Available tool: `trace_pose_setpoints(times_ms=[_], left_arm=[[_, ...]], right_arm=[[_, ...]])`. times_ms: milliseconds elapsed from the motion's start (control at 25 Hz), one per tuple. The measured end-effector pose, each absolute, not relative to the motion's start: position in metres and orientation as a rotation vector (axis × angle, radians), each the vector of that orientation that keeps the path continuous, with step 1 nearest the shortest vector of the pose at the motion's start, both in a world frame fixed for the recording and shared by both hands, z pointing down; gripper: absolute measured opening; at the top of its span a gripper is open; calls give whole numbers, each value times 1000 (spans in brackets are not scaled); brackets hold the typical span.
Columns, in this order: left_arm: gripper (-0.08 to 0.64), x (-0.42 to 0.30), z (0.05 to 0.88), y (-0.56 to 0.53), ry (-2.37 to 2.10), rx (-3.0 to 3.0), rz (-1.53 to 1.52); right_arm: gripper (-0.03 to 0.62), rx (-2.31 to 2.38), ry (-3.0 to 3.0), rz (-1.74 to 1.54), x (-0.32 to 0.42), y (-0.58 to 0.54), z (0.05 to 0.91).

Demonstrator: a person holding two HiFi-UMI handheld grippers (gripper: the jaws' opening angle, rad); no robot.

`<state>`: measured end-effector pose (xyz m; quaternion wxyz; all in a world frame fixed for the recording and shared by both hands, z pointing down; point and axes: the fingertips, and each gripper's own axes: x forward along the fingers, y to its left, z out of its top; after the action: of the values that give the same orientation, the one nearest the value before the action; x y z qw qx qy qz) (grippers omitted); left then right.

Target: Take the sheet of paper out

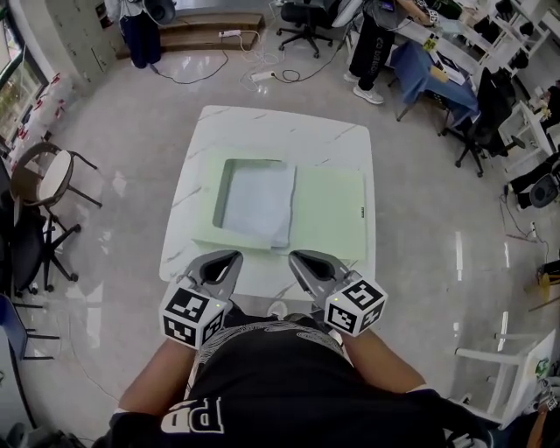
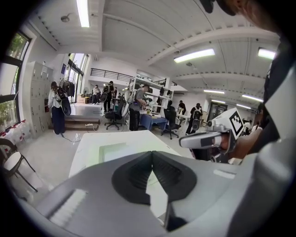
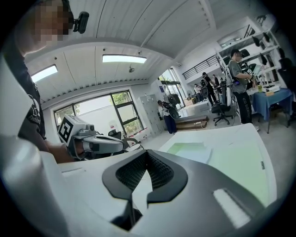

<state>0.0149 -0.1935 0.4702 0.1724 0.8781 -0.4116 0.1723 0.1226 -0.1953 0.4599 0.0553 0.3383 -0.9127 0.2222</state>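
An open pale green folder (image 1: 329, 213) lies flat on the white marble table (image 1: 280, 129). Its left half holds a whitish sheet of paper (image 1: 255, 200), also seen in the left gripper view (image 2: 114, 151) and the right gripper view (image 3: 200, 153). My left gripper (image 1: 234, 255) and right gripper (image 1: 294, 255) hover side by side at the table's near edge, just short of the folder. Both are shut with nothing in them. The jaw tips of each meet in its own view (image 2: 151, 153) (image 3: 146, 152).
A round-seat chair (image 1: 45, 175) stands left of the table. At the back are an office chair (image 1: 303, 24), a cable (image 1: 262, 74) on the floor and a standing person (image 1: 376, 44) by a desk. A white rack (image 1: 512, 372) is at lower right.
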Motion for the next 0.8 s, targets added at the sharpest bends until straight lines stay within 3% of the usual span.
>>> trace_pose_setpoints(times_ms=[800], left_arm=[[57,-24,466,-260,-938,2591,543]], right_arm=[[0,1339,-2666,698,92,-249,451]])
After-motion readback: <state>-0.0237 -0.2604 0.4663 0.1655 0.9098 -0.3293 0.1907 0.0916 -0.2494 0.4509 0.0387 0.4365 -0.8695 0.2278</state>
